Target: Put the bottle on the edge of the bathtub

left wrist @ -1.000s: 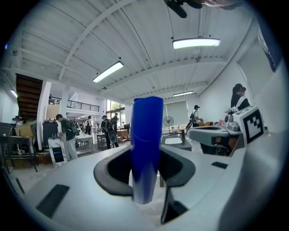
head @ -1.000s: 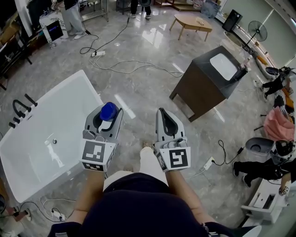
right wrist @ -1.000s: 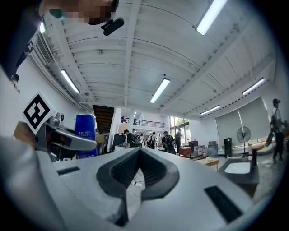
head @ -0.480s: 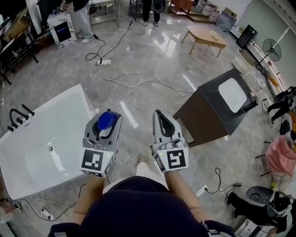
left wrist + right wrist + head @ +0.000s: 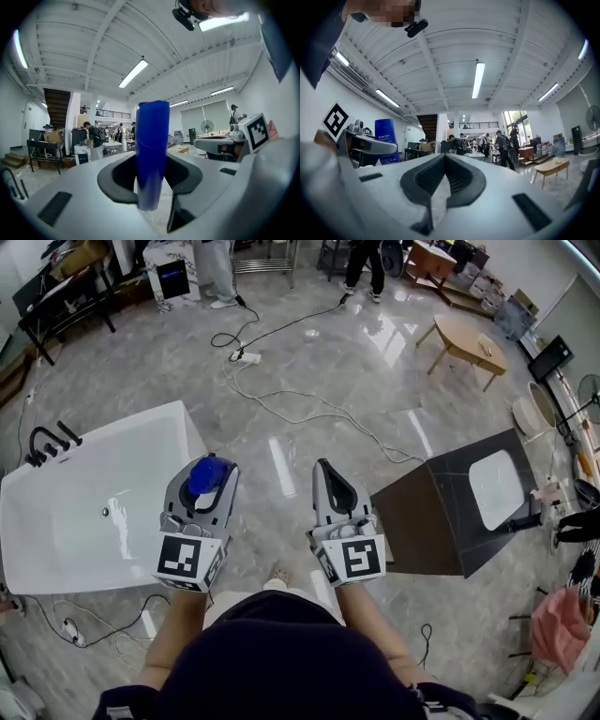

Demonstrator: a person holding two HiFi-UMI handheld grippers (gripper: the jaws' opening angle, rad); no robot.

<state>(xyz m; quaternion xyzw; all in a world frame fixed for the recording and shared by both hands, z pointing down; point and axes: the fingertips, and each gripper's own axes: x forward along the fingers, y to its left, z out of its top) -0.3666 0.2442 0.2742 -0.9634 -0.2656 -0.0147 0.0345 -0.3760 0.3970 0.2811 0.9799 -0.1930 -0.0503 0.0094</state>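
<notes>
- In the head view, the left gripper (image 5: 210,465) had its jaws partly apart and closed on the blue bottle (image 5: 201,478), which stood upright between them.
- The bottle was held in the air beside the right end of the white bathtub (image 5: 141,418). It did not rest on the rim.
- The rim of the bathtub was flat and bare along its long sides. A black tap (image 5: 47,442) stood on the far left corner.
- The right gripper (image 5: 324,468) was held beside the left one, a little apart from it. Its jaws were together at the tip and it held nothing.
- To the right stood a dark cabinet (image 5: 422,526) with a white basin (image 5: 497,488) in its top. Its near corner was close to the right gripper.
- Between bathtub and cabinet the grey floor (image 5: 281,362) was open. Further away cables (image 5: 300,413) lay across it, and beyond them stood a low wooden table (image 5: 464,338).
- In the left gripper view, the bottle (image 5: 152,154) rose straight between the two dark pads (image 5: 117,180), which pressed on it from both sides. The right gripper (image 5: 225,146) showed at the right edge.
- In the right gripper view, the dark pads (image 5: 461,180) met at their tips, with only a thin gap lower down and nothing between them. The bottle (image 5: 388,140) showed at the left, behind a part of the left gripper.
</notes>
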